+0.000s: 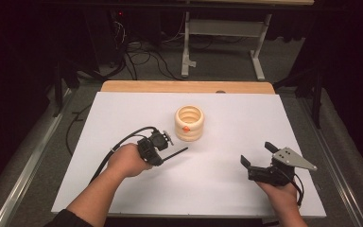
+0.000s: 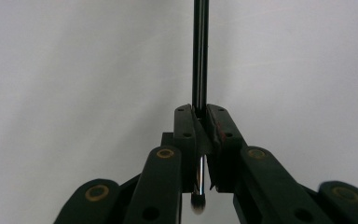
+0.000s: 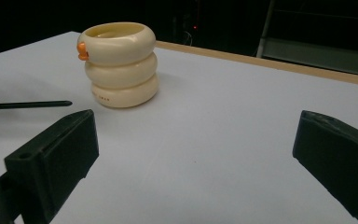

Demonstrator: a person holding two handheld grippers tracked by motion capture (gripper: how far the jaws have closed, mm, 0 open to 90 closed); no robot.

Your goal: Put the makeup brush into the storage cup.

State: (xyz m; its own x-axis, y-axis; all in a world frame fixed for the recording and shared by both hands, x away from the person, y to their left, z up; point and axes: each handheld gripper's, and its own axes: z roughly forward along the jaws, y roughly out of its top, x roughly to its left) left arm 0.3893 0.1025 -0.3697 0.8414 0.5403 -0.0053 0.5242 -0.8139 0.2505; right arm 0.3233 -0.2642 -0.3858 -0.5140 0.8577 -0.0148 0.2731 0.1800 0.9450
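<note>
black thin rod [image 1: 176,153], smooth and glossy, pen-like with a rounded silver butt end, is clamped in the left hand-held gripper [image 1: 164,142]; jaws pinched tight on it near one end. its long axis runs level, out from the jaws toward the middle of the worktop [image 1: 227,179], free tip pointing right and slightly away from the person.

cream holder [image 1: 189,123] sits just beyond and right of that tip, near but not touching. shape: three stacked rounded rings, open top, matte ceramic-looking, small orange tab on the rim side facing the person. opening faces straight up, so my read is the rod has to swing from level to upright and come over the rim before it can drop in. left hand is clearly the nearer one.

right hand-held gripper [image 1: 257,158] is well apart, low at the right side of the worktop, jaws spread wide with nothing between them, aimed toward the holder.

worktop surface is plain white sheet, matte, wood edge at the far side.
</note>
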